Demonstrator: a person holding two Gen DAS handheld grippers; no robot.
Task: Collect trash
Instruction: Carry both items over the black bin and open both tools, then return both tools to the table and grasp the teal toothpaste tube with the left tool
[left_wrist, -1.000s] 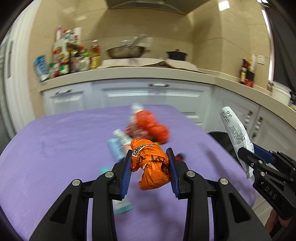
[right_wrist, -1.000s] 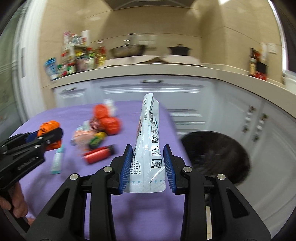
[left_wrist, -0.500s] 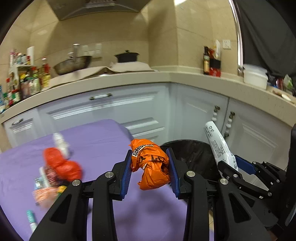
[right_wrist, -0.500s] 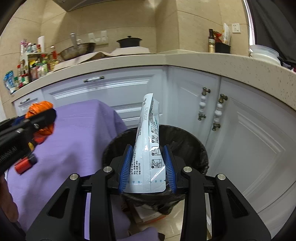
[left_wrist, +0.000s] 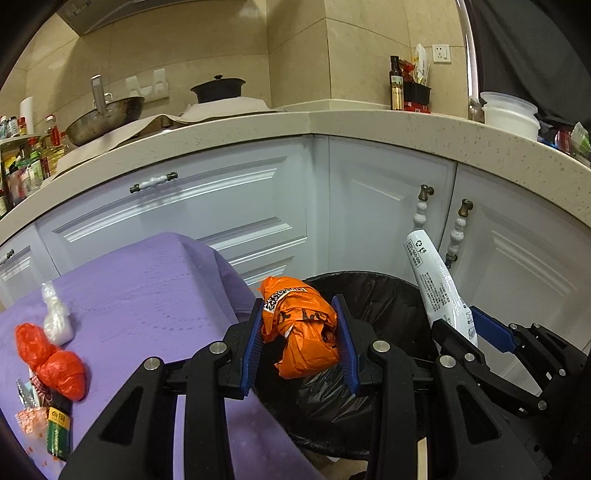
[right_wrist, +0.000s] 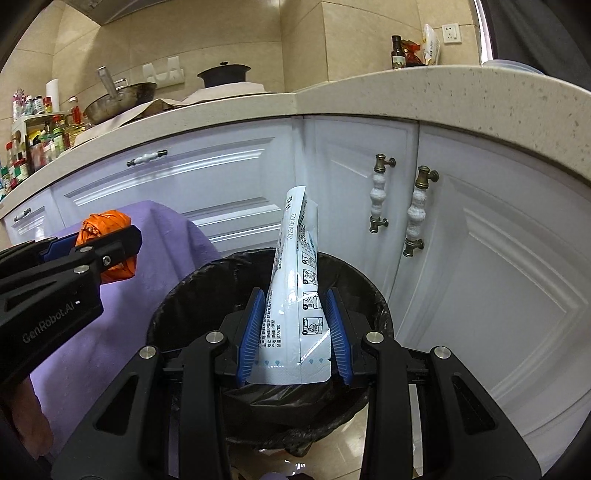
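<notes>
A purple-covered counter (left_wrist: 147, 295) stands beside a black-lined bin (right_wrist: 184, 295). Over the bin's rim, the left gripper (left_wrist: 301, 343) has its jaws pinching an orange bag (left_wrist: 303, 328); the right gripper (right_wrist: 295, 332) pinches a white pouch (right_wrist: 295, 288) above the opening.

wrapper (left_wrist: 301, 325): orange (black marks) | pouch (right_wrist: 295, 295): white, printed | bin liner (right_wrist: 354, 273): black | cloth (left_wrist: 147, 288): purple
</notes>
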